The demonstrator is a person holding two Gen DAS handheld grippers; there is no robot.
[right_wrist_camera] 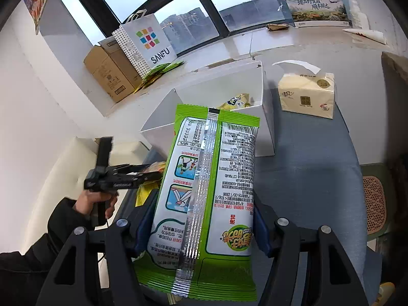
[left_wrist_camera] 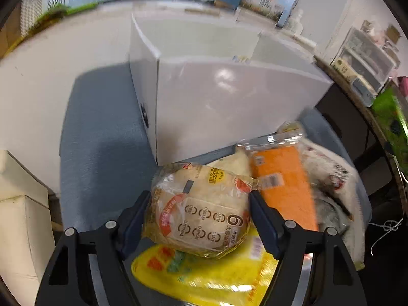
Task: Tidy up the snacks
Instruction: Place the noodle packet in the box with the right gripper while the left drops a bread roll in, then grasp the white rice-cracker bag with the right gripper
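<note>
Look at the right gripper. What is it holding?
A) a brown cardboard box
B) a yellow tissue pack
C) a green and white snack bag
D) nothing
C: in the right wrist view the right gripper has its fingers pressed on both sides of the green and white snack bag, held up in front of the open white box.

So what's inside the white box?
The white box holds one yellow snack packet near its far wall. The green bag in the right gripper hides the rest.
</note>
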